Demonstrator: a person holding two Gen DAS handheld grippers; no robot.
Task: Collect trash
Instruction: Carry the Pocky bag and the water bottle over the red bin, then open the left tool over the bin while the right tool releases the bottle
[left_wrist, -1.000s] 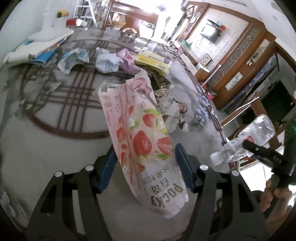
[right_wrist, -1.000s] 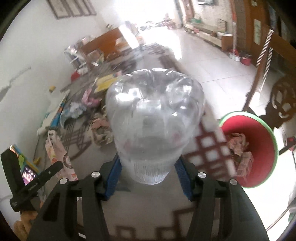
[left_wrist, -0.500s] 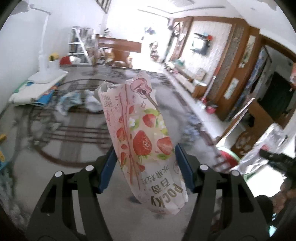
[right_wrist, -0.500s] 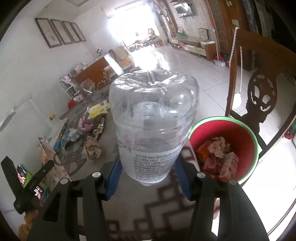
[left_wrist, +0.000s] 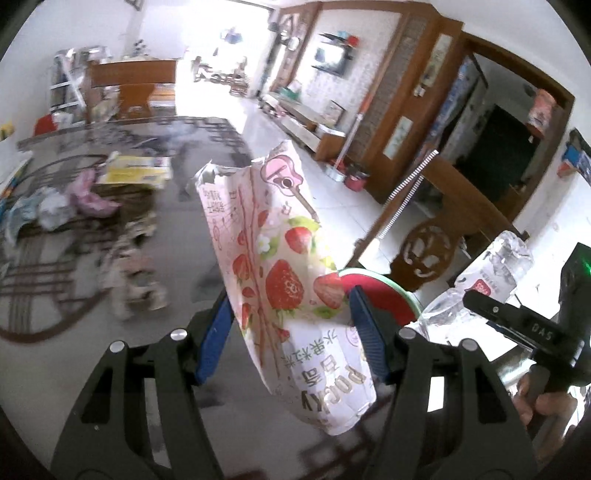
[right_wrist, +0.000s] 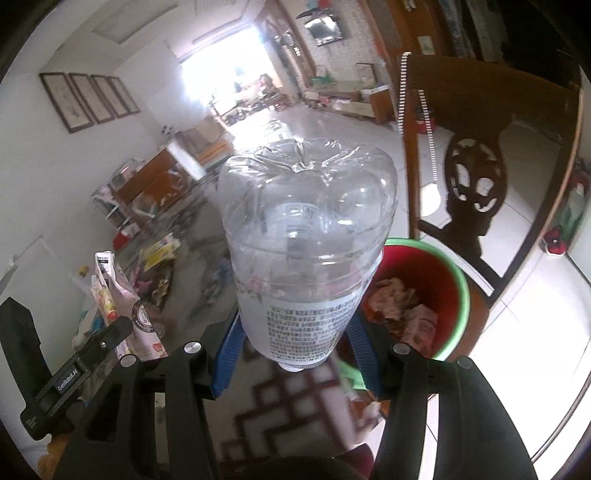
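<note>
My left gripper (left_wrist: 291, 328) is shut on a pink strawberry Pocky wrapper (left_wrist: 280, 273), held upright above the table; the wrapper also shows in the right wrist view (right_wrist: 110, 295). My right gripper (right_wrist: 295, 350) is shut on a clear plastic bottle (right_wrist: 306, 251), base pointing forward; the bottle also shows in the left wrist view (left_wrist: 484, 284). A red bin with a green rim (right_wrist: 454, 295) holds crumpled trash and stands just right of and below the bottle. Its rim shows behind the wrapper in the left wrist view (left_wrist: 388, 291).
Crumpled paper, a yellow box (left_wrist: 136, 170) and other scraps (left_wrist: 85, 195) lie on the dark patterned table (left_wrist: 55, 295) to the left. A carved wooden chair (right_wrist: 476, 177) stands behind the bin. White tiled floor lies to the right.
Both grippers have swung right, away from the littered table toward the bin. The bin is now close below the bottle and visible behind the wrapper. Both grips are unchanged.
</note>
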